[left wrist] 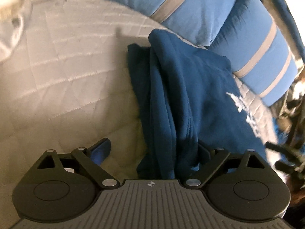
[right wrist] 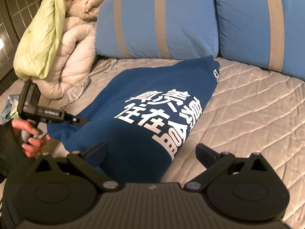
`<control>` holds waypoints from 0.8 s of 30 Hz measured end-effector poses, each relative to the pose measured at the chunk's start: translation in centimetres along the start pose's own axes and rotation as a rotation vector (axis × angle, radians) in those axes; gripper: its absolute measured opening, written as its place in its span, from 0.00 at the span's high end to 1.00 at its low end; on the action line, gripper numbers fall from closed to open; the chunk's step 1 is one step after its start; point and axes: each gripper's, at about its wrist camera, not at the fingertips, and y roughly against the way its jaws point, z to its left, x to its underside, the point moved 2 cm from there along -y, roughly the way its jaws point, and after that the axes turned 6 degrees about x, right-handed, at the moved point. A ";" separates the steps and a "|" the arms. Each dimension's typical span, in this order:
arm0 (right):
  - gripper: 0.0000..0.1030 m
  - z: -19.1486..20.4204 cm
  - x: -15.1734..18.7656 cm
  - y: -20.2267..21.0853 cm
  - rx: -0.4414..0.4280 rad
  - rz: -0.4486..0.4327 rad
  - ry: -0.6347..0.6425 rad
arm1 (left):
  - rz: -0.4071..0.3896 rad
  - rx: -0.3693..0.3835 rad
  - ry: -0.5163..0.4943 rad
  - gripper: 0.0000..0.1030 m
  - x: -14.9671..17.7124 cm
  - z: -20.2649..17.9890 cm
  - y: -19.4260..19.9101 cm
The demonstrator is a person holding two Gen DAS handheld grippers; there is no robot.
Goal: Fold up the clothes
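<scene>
The blue sweatshirt (right wrist: 152,103) lies bunched on the quilted bed (right wrist: 247,99), just below the pillows (right wrist: 156,22). Both grippers stand released: the left gripper (left wrist: 152,148) straddles a thick fold, apparently without pinching it, and the right gripper (right wrist: 152,152) hovers over the printed side. The cloth looks soft, thick and floppy; best taken at the hem corners.

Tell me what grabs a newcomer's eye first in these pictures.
The dark blue fleece garment with bold white printed characters dominates, lying bunched on the grey quilted bedspread. Behind it, two bright blue pillows with grey stripes lean along the head of the bed. At left, a crumpled pale green and beige duvet is heaped.
</scene>
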 end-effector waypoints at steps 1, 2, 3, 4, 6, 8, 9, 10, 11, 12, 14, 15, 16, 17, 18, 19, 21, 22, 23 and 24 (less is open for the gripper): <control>0.00 0.0 0.0 0.0 -0.002 0.000 -0.003 | 0.011 0.024 0.023 0.08 -0.2 0.4 -0.1; 0.00 0.0 0.0 0.1 -0.001 -0.003 -0.004 | 0.020 0.048 0.048 0.06 -0.4 0.8 -0.1; 0.00 0.1 0.0 0.1 -0.001 -0.005 -0.005 | 0.024 0.084 0.086 0.03 -0.6 1.4 -0.1; 0.00 0.1 0.0 0.2 0.000 -0.009 -0.008 | 0.029 0.124 0.128 0.03 -0.7 2.0 -0.1; 0.00 -0.1 0.0 0.3 0.001 -0.012 -0.024 | 0.050 0.215 0.219 0.03 -0.8 3.1 -0.2; 0.00 -0.4 -0.1 0.2 0.002 -0.013 -0.044 | 0.099 0.318 0.299 0.03 -0.3 3.8 -0.8; 0.00 -0.5 -0.1 0.2 0.005 -0.013 -0.054 | 0.121 0.357 0.319 0.03 0.0 4.0 -1.1; 0.00 -0.7 -0.2 0.2 0.008 -0.012 -0.064 | 0.128 0.363 0.308 0.03 0.2 3.8 -1.3; 0.00 -0.8 -0.2 0.1 0.010 -0.013 -0.072 | 0.130 0.359 0.287 0.03 0.3 3.5 -1.4; 0.00 -1.0 -0.2 0.0 0.012 -0.013 -0.080 | 0.133 0.362 0.285 0.03 0.4 3.2 -1.6; 0.00 -1.2 -0.4 -0.2 0.011 -0.014 -0.098 | 0.139 0.374 0.292 0.03 0.5 2.8 -2.1; 0.00 -1.4 -0.5 -0.4 0.009 -0.012 -0.110 | 0.142 0.378 0.288 0.04 0.5 2.5 -2.4; 0.00 -1.7 -0.7 -0.6 0.008 -0.009 -0.125 | 0.143 0.383 0.282 0.04 0.5 2.3 -2.7; 0.00 -2.0 -1.0 -0.9 0.007 -0.012 -0.145 | 0.149 0.390 0.273 0.06 0.5 2.0 -3.1; 0.00 -2.3 -1.3 -1.2 0.006 -0.014 -0.165 | 0.154 0.388 0.264 0.12 0.5 1.8 -3.3; 0.00 -2.7 -1.5 -1.4 0.005 -0.017 -0.185 | 0.157 0.378 0.260 0.19 0.6 1.7 -3.4; 0.00 -3.6 -2.1 -2.2 -0.013 -0.017 -0.241 | 0.158 0.370 0.269 0.51 0.8 1.9 -3.7; 0.00 -4.0 -2.4 -2.6 -0.022 -0.017 -0.269 | 0.157 0.380 0.285 0.54 0.9 2.2 -3.9; 0.00 -4.5 -2.7 -3.1 -0.034 -0.013 -0.300 | 0.150 0.395 0.288 0.57 1.1 2.5 -4.0; 0.00 -4.9 -2.9 -3.7 -0.046 -0.011 -0.329 | 0.142 0.412 0.287 0.58 1.2 2.8 -4.0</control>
